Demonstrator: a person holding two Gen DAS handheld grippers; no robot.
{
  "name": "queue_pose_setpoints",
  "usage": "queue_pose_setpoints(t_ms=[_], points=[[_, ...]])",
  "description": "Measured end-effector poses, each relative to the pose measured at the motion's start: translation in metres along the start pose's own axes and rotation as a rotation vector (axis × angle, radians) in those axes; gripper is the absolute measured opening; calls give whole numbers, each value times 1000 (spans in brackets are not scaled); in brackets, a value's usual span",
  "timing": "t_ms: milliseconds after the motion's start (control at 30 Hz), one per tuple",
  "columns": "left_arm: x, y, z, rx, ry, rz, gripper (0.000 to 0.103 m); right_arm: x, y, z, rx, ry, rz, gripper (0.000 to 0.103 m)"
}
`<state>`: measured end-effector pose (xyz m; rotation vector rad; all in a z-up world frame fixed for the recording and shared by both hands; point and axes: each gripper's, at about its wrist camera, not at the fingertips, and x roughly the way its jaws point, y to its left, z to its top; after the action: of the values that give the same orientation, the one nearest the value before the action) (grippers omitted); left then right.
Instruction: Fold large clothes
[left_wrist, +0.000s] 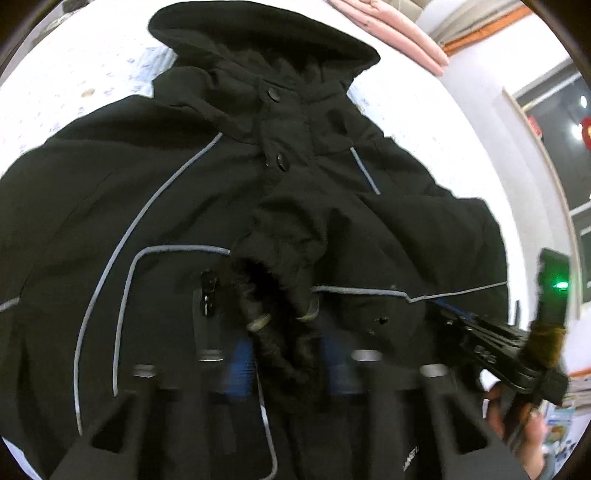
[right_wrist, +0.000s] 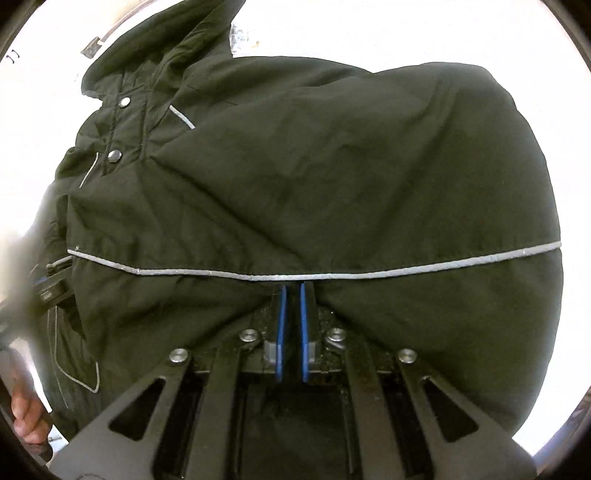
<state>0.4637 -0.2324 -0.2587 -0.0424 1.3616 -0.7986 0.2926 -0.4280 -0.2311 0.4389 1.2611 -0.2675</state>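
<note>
A black hooded jacket (left_wrist: 177, 177) with grey piping lies front up on a white patterned cover (left_wrist: 92, 74), its hood at the top. In the left wrist view, the fur-lined sleeve cuff (left_wrist: 273, 295) is bunched over the chest. My left gripper (left_wrist: 290, 343) is shut on it, a blue pad on each side. The right wrist view shows my right gripper (right_wrist: 291, 288) shut on a pinch of the jacket (right_wrist: 332, 166) just under a grey piping line, with creases fanning out from the tips. The right gripper (left_wrist: 443, 310) also shows at the jacket's right edge, held by a hand (left_wrist: 517, 417).
Folded pink cloth (left_wrist: 399, 33) lies beyond the hood at the top right. To the right of the cover are a white wall and a dark window (left_wrist: 554, 122). The left gripper (right_wrist: 51, 288) and the hand (right_wrist: 26, 417) holding it show at the left edge of the right wrist view.
</note>
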Motion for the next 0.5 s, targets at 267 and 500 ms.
queue_pose_setpoints(t_ms=[267, 500], points=[[-52, 2, 5, 23, -141, 0, 19, -46, 10, -8, -34, -37, 49, 6], [-116, 47, 7, -33, -254, 74, 18, -73, 23, -6, -88, -87, 60, 20]])
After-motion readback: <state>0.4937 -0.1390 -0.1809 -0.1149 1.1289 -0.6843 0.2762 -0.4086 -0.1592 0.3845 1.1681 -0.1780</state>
